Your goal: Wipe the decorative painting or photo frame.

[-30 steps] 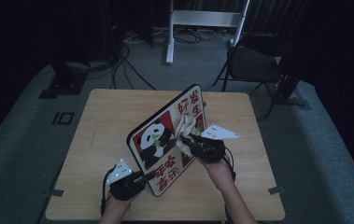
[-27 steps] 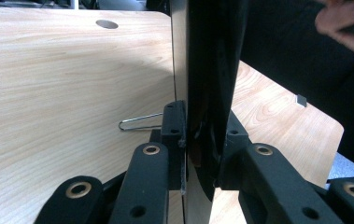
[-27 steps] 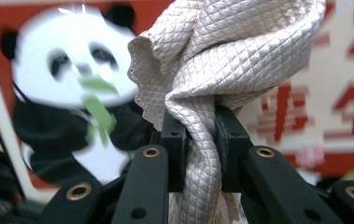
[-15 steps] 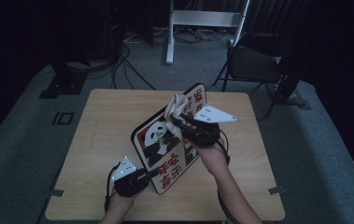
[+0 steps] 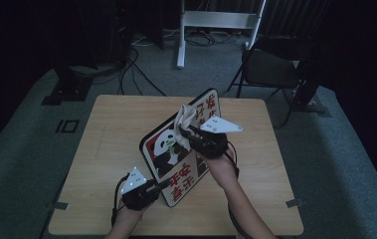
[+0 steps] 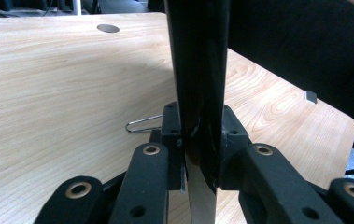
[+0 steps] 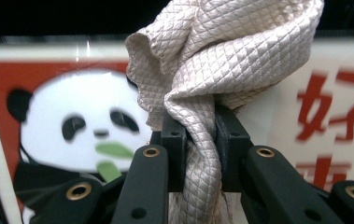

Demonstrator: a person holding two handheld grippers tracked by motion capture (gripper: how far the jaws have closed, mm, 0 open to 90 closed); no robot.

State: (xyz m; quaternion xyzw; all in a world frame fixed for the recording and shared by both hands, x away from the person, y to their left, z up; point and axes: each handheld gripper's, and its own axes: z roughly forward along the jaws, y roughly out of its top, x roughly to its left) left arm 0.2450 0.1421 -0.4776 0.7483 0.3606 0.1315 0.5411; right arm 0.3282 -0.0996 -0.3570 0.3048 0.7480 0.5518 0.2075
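A panda sign board (image 5: 173, 164) with red characters stands tilted on edge on the wooden table (image 5: 111, 134). My left gripper (image 5: 161, 184) is shut on its near lower edge; in the left gripper view the board's dark edge (image 6: 198, 70) runs up between the pads. My right gripper (image 5: 183, 132) is shut on a bunched beige cloth (image 5: 187, 115) held against the board's face near its upper part. In the right gripper view the quilted cloth (image 7: 221, 60) bulges above the jaws, with the panda picture (image 7: 90, 126) behind it.
A paper clip (image 6: 142, 123) lies on the table beside the left gripper's jaws. A round cable hole (image 6: 108, 28) sits in the tabletop farther off. Beyond the table stand a dark chair (image 5: 270, 69) and a white stand (image 5: 216, 20) on the carpet.
My right gripper has carried the cloth from the board's right side up and across its face toward the top. The left gripper and the board have stayed put.
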